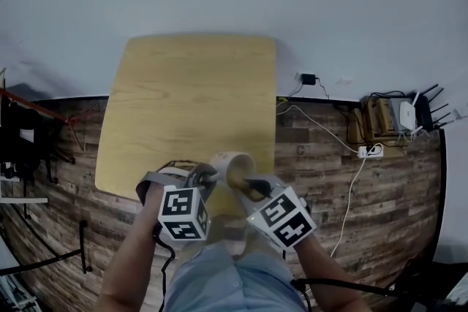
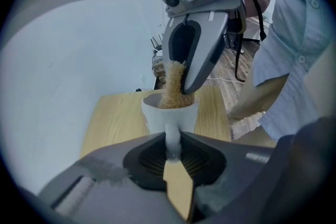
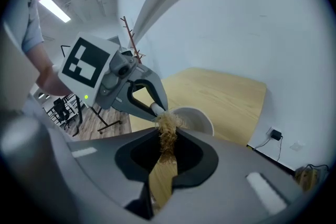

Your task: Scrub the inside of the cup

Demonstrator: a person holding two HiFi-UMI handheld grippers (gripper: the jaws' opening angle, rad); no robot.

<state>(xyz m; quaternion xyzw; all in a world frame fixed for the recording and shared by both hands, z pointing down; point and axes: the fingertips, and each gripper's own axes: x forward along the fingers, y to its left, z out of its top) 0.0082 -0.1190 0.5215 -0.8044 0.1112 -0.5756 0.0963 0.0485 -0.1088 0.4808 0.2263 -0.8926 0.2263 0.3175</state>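
Mid-scrub here, I'd say. The left gripper (image 2: 172,150) has its jaws nearly together, pinched on the handle of the white cup (image 2: 169,113), so the cup sits right in front of it, between the two grippers at the near edge of the table (image 1: 190,91). From the head view it looks held up off the wood rather than resting on it, but I wouldn't swear to that. The right gripper (image 3: 165,153) is clamped on a tan bristly scrubber (image 3: 168,131), and the far end of that scrubber is poking down through the cup's mouth, with the bristles against the inside on the handle side. So the grabbing and lining up is done and the scrubber is actually in the cup. What's left, as far as I can judge: work it round the whole inner wall and down to the bottom, then pull it out and put things down. I can't see into the cup well enough to say how clean it is or how deep the scrubber goes.
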